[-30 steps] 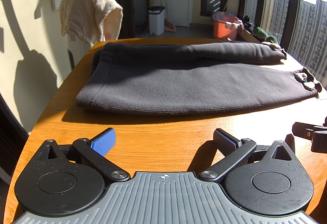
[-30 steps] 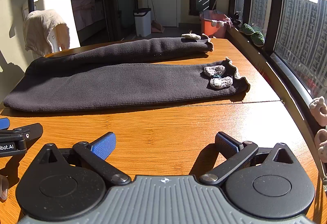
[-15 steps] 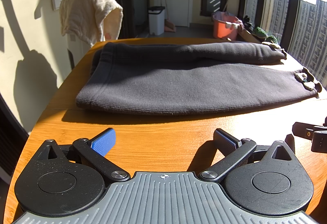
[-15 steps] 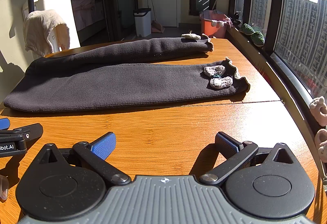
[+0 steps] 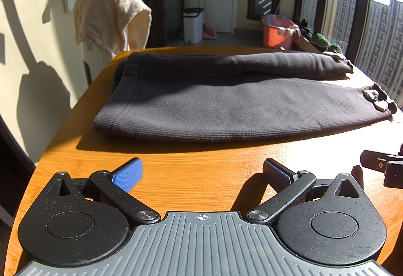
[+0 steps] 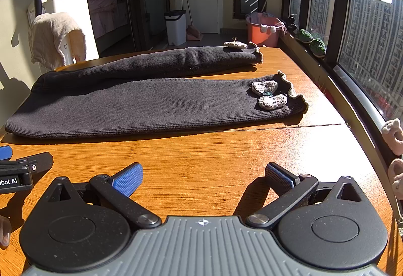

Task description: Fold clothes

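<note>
Dark grey knit trousers (image 5: 226, 104) (image 6: 141, 104) lie flat across the far half of the wooden table (image 5: 196, 165) (image 6: 201, 150), waistband at the left, both legs running right. Small grey bow patches (image 6: 269, 94) decorate the near leg's frilled cuff. My left gripper (image 5: 201, 172) rests near the table's front edge, open, nothing between its blue-padded fingers, a short way in front of the waistband end. My right gripper (image 6: 203, 175) is open too, empty, in front of the near leg. Each gripper shows at the edge of the other's view.
A cream towel (image 5: 108, 16) hangs over a white appliance left of the table. A white bin (image 6: 175, 27) and an orange tub (image 6: 263, 30) stand on the floor behind. Windows run along the right side. Plush slippers (image 6: 394, 140) sit at the right edge.
</note>
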Demonstrator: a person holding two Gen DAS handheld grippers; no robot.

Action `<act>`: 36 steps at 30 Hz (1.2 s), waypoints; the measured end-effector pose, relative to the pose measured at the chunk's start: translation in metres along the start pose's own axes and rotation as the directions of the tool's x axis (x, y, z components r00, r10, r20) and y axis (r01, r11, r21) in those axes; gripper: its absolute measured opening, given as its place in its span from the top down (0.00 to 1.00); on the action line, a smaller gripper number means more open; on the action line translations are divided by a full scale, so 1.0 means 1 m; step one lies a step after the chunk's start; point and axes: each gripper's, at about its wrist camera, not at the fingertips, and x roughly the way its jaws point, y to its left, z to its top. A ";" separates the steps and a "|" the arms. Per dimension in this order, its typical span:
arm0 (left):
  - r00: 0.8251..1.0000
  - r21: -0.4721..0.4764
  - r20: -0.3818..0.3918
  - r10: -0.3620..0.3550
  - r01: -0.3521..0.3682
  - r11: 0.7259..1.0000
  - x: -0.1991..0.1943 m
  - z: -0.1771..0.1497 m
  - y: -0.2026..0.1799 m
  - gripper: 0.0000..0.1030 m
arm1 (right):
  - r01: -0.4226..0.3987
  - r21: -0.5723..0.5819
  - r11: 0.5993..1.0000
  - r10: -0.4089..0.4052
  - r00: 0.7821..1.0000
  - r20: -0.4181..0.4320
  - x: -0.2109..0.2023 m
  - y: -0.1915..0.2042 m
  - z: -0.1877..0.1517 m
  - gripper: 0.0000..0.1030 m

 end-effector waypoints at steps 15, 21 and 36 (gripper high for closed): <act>1.000 0.000 0.000 0.000 0.000 1.000 0.000 0.000 0.000 0.00 | -0.001 0.001 1.000 0.001 1.000 0.000 0.000 0.000 0.000 0.00; 1.000 -0.002 -0.002 -0.003 0.003 1.000 0.000 0.000 0.001 0.00 | 0.002 -0.003 1.000 -0.002 1.000 -0.002 0.000 0.001 0.000 0.00; 0.988 0.119 -0.033 -0.148 0.151 0.981 0.004 0.005 0.003 0.00 | -0.154 -0.165 0.974 0.146 0.988 -0.058 0.012 0.001 0.014 0.00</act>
